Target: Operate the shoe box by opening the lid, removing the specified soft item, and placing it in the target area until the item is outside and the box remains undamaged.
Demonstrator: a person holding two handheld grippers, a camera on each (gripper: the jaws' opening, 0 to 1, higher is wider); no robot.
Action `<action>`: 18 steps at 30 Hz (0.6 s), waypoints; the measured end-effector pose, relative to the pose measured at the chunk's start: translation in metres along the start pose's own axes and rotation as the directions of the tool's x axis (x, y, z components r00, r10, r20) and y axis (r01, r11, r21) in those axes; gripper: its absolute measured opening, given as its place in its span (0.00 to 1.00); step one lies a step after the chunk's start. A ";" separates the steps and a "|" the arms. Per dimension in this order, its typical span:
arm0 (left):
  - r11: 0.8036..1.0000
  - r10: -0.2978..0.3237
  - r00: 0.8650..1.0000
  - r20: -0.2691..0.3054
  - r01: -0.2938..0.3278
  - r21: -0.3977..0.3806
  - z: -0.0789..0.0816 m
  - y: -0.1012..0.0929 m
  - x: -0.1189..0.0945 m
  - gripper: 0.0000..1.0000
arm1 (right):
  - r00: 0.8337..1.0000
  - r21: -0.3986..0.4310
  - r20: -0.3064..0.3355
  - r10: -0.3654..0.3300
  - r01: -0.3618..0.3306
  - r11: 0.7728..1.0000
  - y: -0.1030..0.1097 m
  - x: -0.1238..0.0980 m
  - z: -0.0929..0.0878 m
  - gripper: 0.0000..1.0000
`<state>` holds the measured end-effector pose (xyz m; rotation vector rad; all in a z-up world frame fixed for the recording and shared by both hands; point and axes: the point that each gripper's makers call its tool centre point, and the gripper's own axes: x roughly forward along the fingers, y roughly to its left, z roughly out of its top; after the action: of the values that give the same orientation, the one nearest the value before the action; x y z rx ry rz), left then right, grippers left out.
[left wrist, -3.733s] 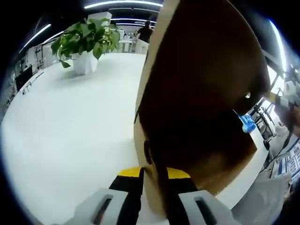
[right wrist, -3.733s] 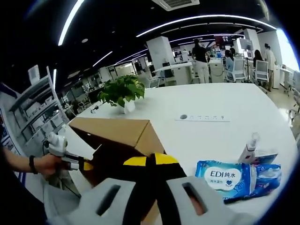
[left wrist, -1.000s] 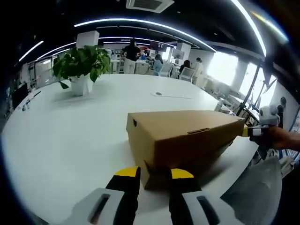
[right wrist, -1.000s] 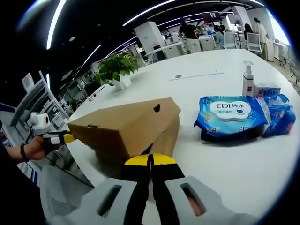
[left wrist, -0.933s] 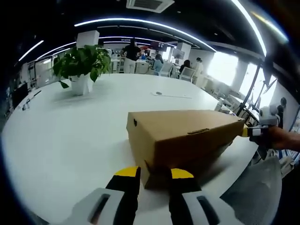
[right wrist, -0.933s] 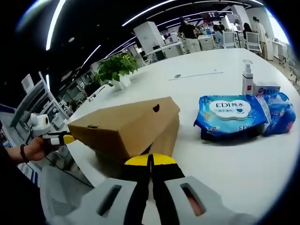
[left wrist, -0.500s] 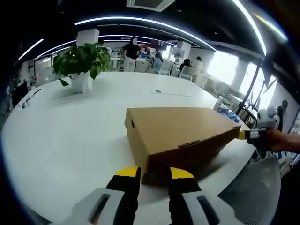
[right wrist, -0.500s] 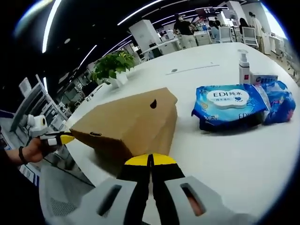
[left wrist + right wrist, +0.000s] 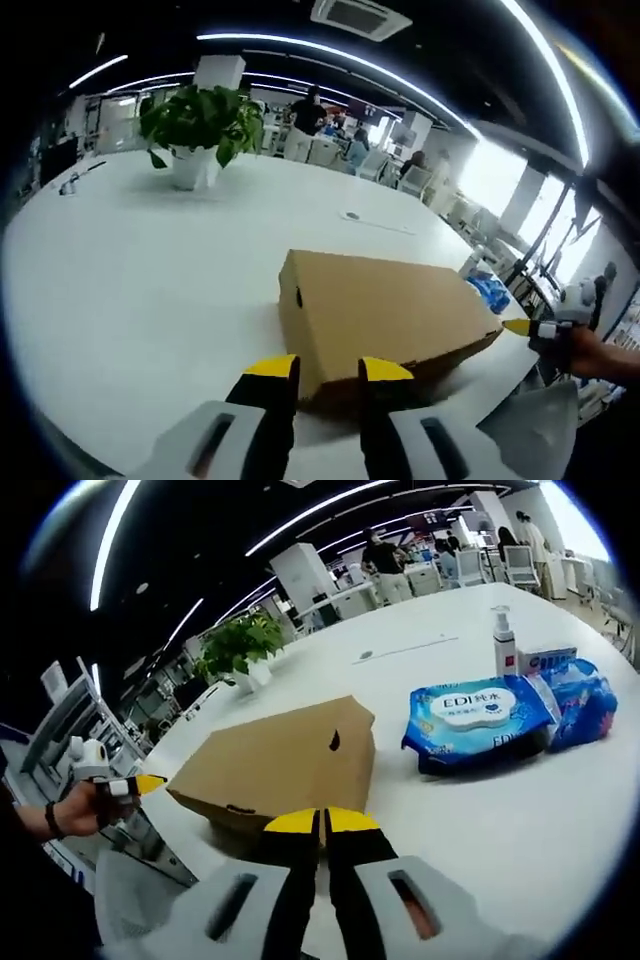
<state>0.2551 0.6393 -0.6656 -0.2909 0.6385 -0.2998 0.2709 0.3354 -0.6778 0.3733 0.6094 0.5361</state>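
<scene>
On the white table (image 9: 130, 280): one brown cardboard shoe box (image 9: 385, 315), lid down, near the front edge. Beside it, a blue wipes pack (image 9: 478, 715) with a smaller blue packet (image 9: 578, 702); behind these, a pump bottle (image 9: 502, 635). Farther back, a potted plant (image 9: 200, 125). Left gripper (image 9: 325, 372): jaws narrowly apart, empty, just short of the box. Right gripper (image 9: 322, 823): jaws pressed together, empty.

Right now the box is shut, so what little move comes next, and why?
Probably ease the left gripper forward to the shoe box lid's near edge. The lid lies flat and closed, the gripper's jaws stand slightly apart and empty just short of it, and the wipes pack lies outside already.
</scene>
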 end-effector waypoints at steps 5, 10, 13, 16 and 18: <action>1.000 -0.024 1.000 -0.018 0.024 -0.018 -0.003 -0.003 0.009 0.28 | 0.999 -0.024 -0.020 0.027 -0.027 0.999 0.010 0.008 -0.001 0.25; 0.998 -0.047 0.997 -0.062 0.045 -0.034 -0.017 -0.008 0.019 0.30 | 0.998 0.019 -0.067 0.018 -0.017 1.000 0.007 0.019 -0.017 0.23; 0.998 -0.038 0.996 -0.083 0.033 -0.058 -0.025 -0.003 0.023 0.30 | 0.997 0.052 -0.072 0.022 -0.018 0.998 0.008 0.022 -0.022 0.21; 0.996 -0.040 0.994 -0.099 0.031 -0.083 -0.029 -0.001 0.026 0.30 | 0.996 0.049 -0.084 0.009 -0.005 0.999 0.005 0.026 -0.027 0.22; 0.994 -0.049 0.994 -0.093 0.039 -0.103 -0.027 0.000 0.027 0.31 | 0.997 0.075 -0.074 0.011 -0.006 0.997 0.004 0.026 -0.026 0.22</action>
<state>0.2587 0.6249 -0.7011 -0.3900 0.7434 -0.3255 0.2716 0.3582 -0.7067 0.4286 0.7012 0.5380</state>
